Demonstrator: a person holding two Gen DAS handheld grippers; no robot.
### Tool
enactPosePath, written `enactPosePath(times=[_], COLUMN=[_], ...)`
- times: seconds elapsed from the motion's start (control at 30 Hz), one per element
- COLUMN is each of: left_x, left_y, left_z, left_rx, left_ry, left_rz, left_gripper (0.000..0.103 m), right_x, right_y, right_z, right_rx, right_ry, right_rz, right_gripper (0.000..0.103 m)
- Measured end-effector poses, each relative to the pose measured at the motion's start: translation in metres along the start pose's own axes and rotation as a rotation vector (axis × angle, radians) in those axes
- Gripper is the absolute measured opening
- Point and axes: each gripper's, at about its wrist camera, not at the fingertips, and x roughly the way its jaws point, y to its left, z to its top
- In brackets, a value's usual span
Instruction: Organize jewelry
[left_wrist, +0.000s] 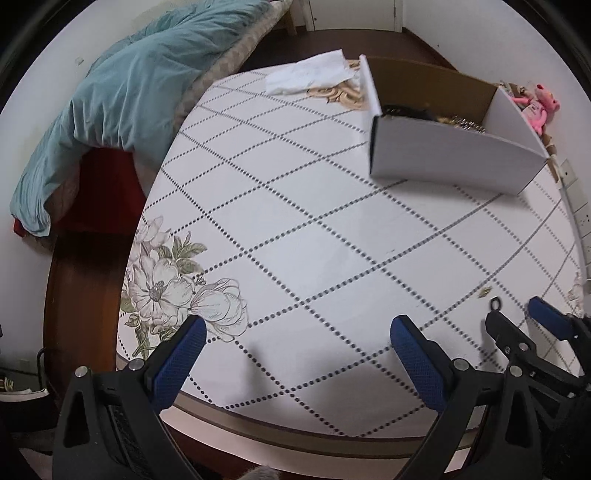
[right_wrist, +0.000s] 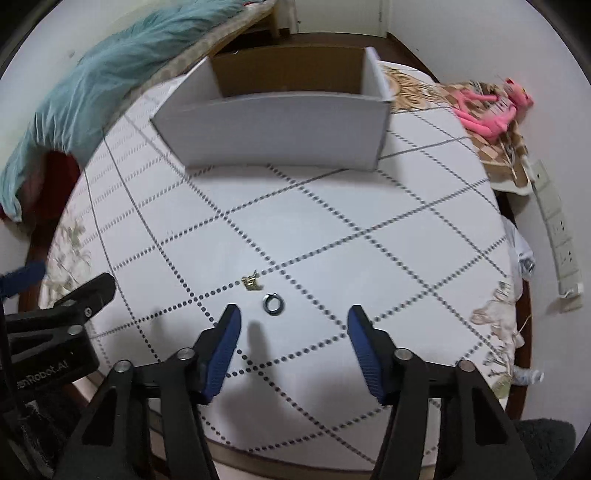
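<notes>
A dark ring (right_wrist: 272, 303) lies on the white tablecloth just ahead of my right gripper (right_wrist: 293, 317), which is open and empty above it. A small gold trinket (right_wrist: 251, 282) lies just left of and beyond the ring. Both show small in the left wrist view: the ring (left_wrist: 495, 304) and the gold trinket (left_wrist: 484, 291). A white cardboard box (right_wrist: 273, 127) stands at the far side; in the left wrist view the box (left_wrist: 443, 155) holds dark and gold jewelry (left_wrist: 436, 117). My left gripper (left_wrist: 297, 328) is open and empty over the table's near edge.
A teal blanket (left_wrist: 122, 96) hangs at the left. White paper (left_wrist: 314, 72) lies behind the box. A pink plush toy (right_wrist: 491, 109) and a power strip (right_wrist: 557, 229) sit at the right. The table's rim (left_wrist: 295, 432) runs near me.
</notes>
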Motion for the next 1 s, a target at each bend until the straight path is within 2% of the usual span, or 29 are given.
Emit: enactPosePath(times=[0.03,0.07,0.1,0.13,0.17,0.3,0.37,0.53,0.63,0.7,0.77,0.8,0.87,1.0], left_x=[0.002,0.003,0.004,0.006,0.006,0.003,0.003,0.004,0.005,0.009,0.012,0.011,0.009,0.009], left_y=[0.001,0.001,0.000,0.000,-0.002,-0.016,-0.029,-0.070,-0.094,-0.107,-0.115,-0.118,-0.121,-0.122], left_z=[-0.001,-0.001,-0.001,0.000,0.001,0.003,0.003,0.004,0.005,0.005,0.005,0.005,0.005,0.008], left_rx=[0.002,0.004,0.006,0.008,0.011,0.022,0.032,0.063,0.103,0.130,0.152,0.161,0.167,0.172], left_ry=[0.002,0.004,0.005,0.006,0.006,-0.001,-0.002,0.017,0.012,0.016,0.009,-0.007,-0.015,-0.025], left_rz=[0.004,0.007,0.008,0.007,0.004,-0.037,-0.086,-0.220,-0.248,-0.248,-0.233,-0.231,-0.244,-0.254], left_gripper=[0.102,0.102,0.102,0.102,0.102,0.102,0.102,0.100,0.081,0.055,0.037,0.024,0.009,0.006], right_x=[0.006,0.005,0.008,0.008,0.008,0.000,-0.007,-0.022,-0.025,-0.024,-0.025,-0.025,-0.026,-0.030], right_y=[0.003,0.004,0.008,0.009,0.010,-0.011,-0.029,-0.072,-0.090,-0.099,-0.105,-0.107,-0.109,-0.109], right_z=[-0.001,-0.001,-0.003,-0.004,-0.005,-0.007,-0.007,-0.008,-0.009,-0.009,-0.010,-0.011,-0.011,-0.008], right_rx=[-0.005,-0.014,-0.032,-0.043,-0.050,0.008,0.053,0.138,0.173,0.187,0.193,0.195,0.192,0.196], right_ry=[0.011,-0.005,-0.017,-0.027,-0.034,-0.047,-0.054,-0.064,-0.061,-0.060,-0.059,-0.059,-0.063,-0.073], right_rz=[0.002,-0.013,-0.035,-0.045,-0.051,-0.031,-0.026,-0.076,-0.104,-0.115,-0.127,-0.128,-0.137,-0.133], right_gripper=[0.049,0.039,0.034,0.018,0.011,0.011,0.011,0.011,0.011,0.011,0.011,0.011,0.011,0.011])
